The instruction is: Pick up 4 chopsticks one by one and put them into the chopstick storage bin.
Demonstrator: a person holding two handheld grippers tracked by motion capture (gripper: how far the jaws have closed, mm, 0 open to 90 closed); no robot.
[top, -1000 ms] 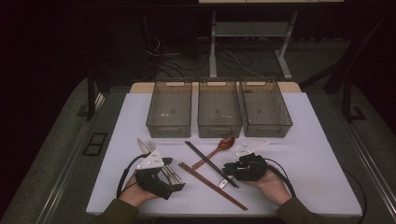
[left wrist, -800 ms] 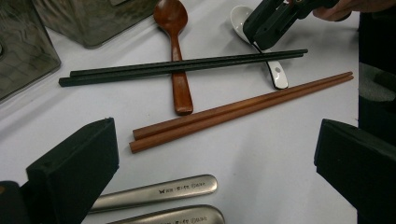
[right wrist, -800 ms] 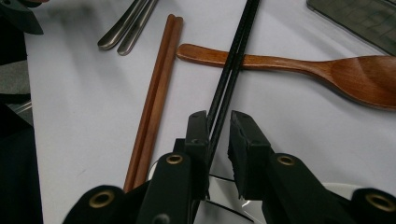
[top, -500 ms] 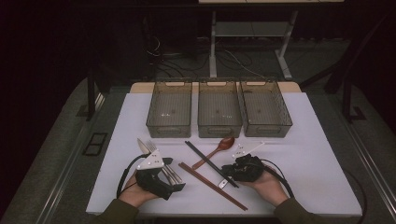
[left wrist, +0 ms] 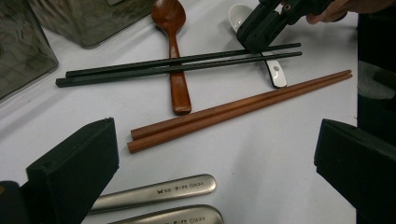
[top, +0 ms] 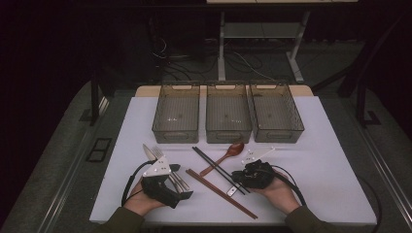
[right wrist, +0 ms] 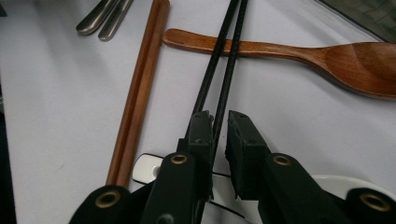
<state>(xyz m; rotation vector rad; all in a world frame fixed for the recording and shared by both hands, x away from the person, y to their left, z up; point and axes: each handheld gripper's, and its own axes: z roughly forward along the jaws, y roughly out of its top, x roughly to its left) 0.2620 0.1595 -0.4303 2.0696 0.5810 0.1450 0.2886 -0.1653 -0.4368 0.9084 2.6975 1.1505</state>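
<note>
A pair of black chopsticks [top: 216,167] lies slanted across the handle of a wooden spoon [top: 228,155]. My right gripper [top: 236,177] sits low at their near end, jaws drawn in on the black chopsticks [right wrist: 219,70]; its fingertips [right wrist: 218,119] pinch them over a white ceramic spoon [right wrist: 149,169]. Brown chopsticks [top: 221,192] lie parallel, closer to me. My left gripper [top: 180,181] stands open above the handles of silver cutlery [left wrist: 159,191], with nothing between its jaws [left wrist: 215,135]. In the left gripper view, the right gripper [left wrist: 254,39] touches the black chopsticks [left wrist: 177,65].
Three see-through bins stand side by side at the back of the white table [top: 320,160]: left [top: 176,133], middle [top: 228,136], right [top: 278,136]. A white ceramic spoon [top: 257,154] lies by the right hand. The table's front edge runs just under both forearms.
The right gripper has edged slightly left onto the end of the black chopsticks. The left gripper and the utensils lie as before.
</note>
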